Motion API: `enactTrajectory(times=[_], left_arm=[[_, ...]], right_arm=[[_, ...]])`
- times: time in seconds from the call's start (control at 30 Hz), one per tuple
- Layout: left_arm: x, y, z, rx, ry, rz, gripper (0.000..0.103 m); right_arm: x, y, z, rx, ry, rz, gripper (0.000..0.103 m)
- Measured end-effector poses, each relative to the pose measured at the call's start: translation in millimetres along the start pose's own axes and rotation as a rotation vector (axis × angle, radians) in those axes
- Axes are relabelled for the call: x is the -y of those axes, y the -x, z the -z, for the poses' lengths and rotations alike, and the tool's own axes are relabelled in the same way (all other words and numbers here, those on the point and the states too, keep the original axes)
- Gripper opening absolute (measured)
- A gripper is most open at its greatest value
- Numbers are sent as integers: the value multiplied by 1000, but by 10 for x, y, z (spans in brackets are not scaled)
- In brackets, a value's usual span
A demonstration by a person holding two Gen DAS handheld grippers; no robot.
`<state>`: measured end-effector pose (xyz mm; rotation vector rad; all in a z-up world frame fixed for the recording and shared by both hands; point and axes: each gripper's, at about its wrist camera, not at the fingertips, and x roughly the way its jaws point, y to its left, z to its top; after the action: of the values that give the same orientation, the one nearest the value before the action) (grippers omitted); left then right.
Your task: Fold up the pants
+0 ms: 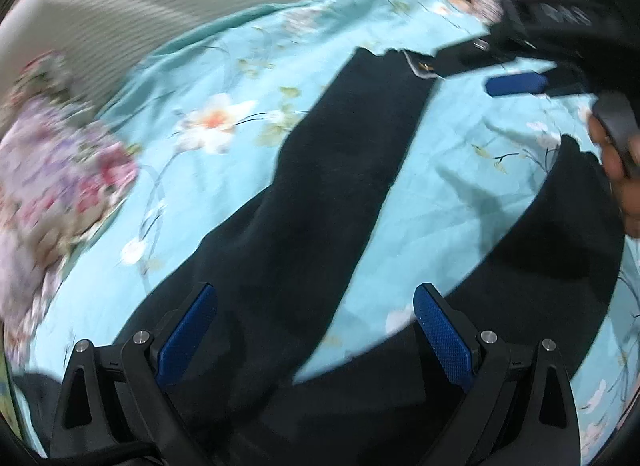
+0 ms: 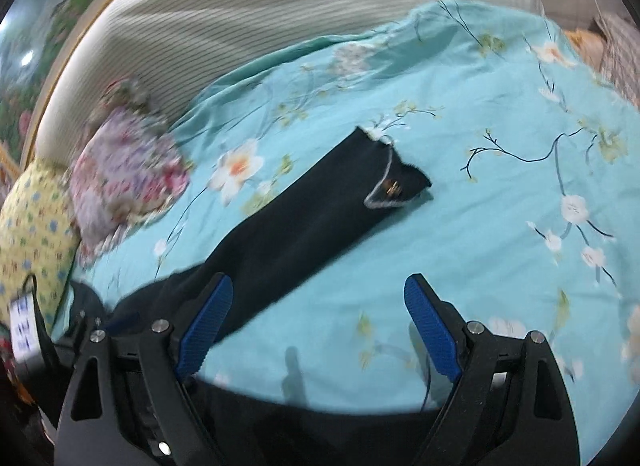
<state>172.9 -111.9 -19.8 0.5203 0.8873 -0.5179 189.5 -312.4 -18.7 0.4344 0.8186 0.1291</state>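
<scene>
Black pants (image 1: pixel 328 185) lie spread on a light blue floral bedsheet (image 1: pixel 460 193), legs splayed apart. One leg runs up the middle of the left wrist view; the other (image 1: pixel 560 234) runs off to the right. My left gripper (image 1: pixel 316 322) is open and empty above the crotch end of the pants. My right gripper (image 2: pixel 320 318) is open and empty; in the left wrist view it (image 1: pixel 516 81) hovers by the far hem of the middle leg. In the right wrist view that leg (image 2: pixel 312 217) ends in a turned-up hem with a small gold button (image 2: pixel 394 187).
A pale ribbed headboard (image 2: pixel 260 5) stands at the back. A floral pillow (image 2: pixel 124 169) and a yellow patterned pillow (image 2: pixel 32 225) lie at the left. More patterned cloth (image 2: pixel 620 49) lies at the far right.
</scene>
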Motion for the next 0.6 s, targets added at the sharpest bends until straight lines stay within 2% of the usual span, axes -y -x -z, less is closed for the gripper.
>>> enactTrajectory(times=[0.07,0.13,0.23,0.3,0.33,0.43,0.47,0.53,0.6], left_arm=[[-8,-125,-58,-19,-30,11,99],[-19,-266,-106,-41,-50,21,98],[1,-437,-105,-61,-103,30,100],[-17,-460,-86,-41,-135,42,100],[-40,-469,-83,-37,-142,51,100],[-111,-505,-77,-53,-146,78,96],[-115,-502,-70,-57,-155,81,92],[-121,-470,-53,-60,-173,77,75],[-170,-427,-47,-64,-166,73,38]], right_arm=[[126,-145,-109,-13,-47,1,78],[235,-264,-178,-28,-94,14,64],[403,-451,-250,-50,-179,-8,56],[468,-512,-267,-47,-214,-31,51],[478,-526,-282,-39,-220,-39,43],[475,-556,-314,-29,-234,-69,29],[472,-556,-324,-25,-239,-78,25],[436,-532,-346,-11,-240,-88,14],[397,-442,-353,16,-247,-103,10]])
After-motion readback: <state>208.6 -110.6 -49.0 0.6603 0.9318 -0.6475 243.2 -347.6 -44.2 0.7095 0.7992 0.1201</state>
